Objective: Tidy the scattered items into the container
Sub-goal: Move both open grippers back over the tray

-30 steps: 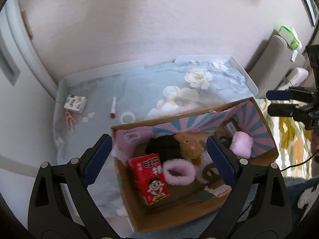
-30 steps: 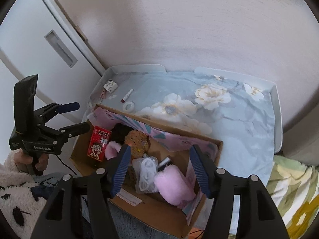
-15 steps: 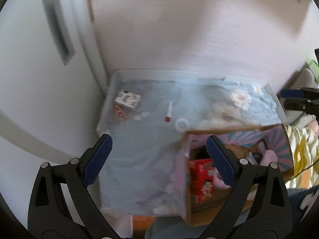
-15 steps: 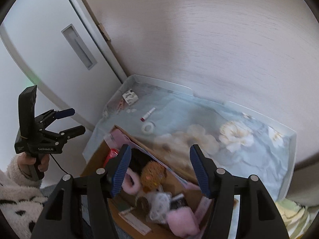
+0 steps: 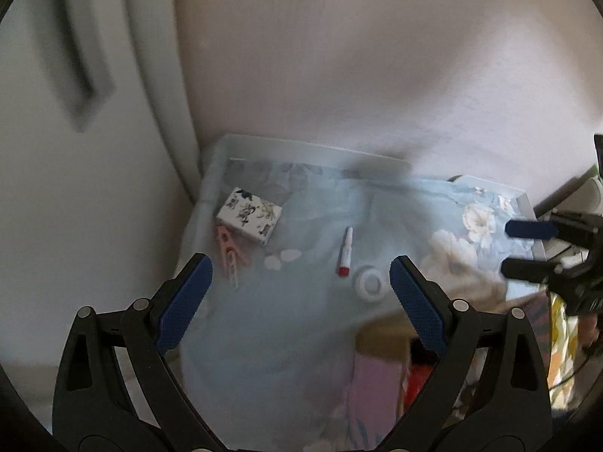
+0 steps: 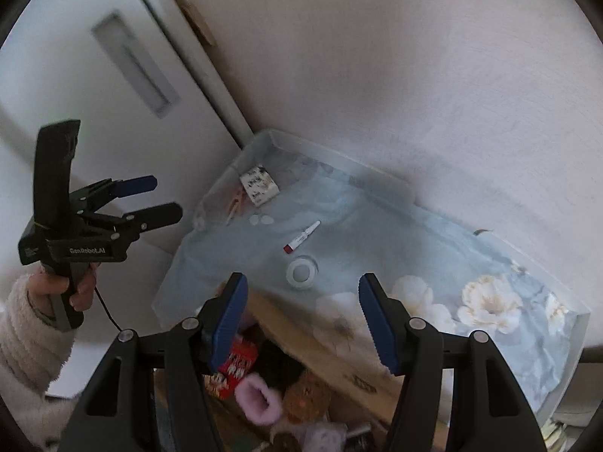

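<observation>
White lettering reading "GenRobot.AI" runs along the black body of the left gripper [image 6: 150, 199], seen to the left of the right gripper's fingers. Characters on the red carton [image 6: 235, 367] just behind the right gripper's left finger are too blurred to read.

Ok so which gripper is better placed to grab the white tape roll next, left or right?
Probably the right gripper. It is open, and the white tape roll sits just ahead between its fingers. The left gripper, also open, hangs off the tray's edge by the door, farther from the roll.
</observation>
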A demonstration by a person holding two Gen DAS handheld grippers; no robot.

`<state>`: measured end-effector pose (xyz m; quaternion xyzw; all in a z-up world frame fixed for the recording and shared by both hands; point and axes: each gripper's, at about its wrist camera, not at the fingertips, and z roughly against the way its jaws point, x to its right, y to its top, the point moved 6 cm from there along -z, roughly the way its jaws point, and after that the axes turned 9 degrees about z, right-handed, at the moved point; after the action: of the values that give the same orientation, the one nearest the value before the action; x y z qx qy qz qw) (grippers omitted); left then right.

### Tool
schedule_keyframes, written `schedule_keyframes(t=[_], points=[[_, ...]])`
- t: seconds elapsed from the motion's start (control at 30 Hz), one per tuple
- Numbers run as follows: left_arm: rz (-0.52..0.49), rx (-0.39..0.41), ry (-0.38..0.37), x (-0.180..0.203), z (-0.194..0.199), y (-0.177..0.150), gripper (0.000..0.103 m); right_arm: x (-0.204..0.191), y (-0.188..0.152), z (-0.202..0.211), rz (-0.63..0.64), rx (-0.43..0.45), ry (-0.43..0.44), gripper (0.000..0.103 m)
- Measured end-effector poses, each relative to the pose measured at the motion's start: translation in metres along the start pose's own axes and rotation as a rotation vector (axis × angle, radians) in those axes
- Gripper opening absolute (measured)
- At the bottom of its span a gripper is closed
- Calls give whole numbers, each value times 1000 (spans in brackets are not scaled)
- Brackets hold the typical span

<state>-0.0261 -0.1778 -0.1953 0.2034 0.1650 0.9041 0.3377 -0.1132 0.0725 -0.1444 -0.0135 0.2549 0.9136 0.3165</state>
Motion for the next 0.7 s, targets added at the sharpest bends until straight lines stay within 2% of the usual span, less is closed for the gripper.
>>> schedule_keyframes(t=[0.1,0.23,0.33,0.53,0.7], points=[[51,-62,16,-3,-34,8,95,8,2,-34,-50,-68,-13,57],[252,-142,31,-13,-74,23,95,19,1,-64,-127,-116,8,57],[379,-177,50,-19,-98,34,95,22,0,-79,-131,-142,27,57],[449,-238,191,-25,-133,40,95,27,1,-108,-61,-228,46,57],[523,-275,232,-30,-148,35,95,13,5,-127,26,-284,76,57]])
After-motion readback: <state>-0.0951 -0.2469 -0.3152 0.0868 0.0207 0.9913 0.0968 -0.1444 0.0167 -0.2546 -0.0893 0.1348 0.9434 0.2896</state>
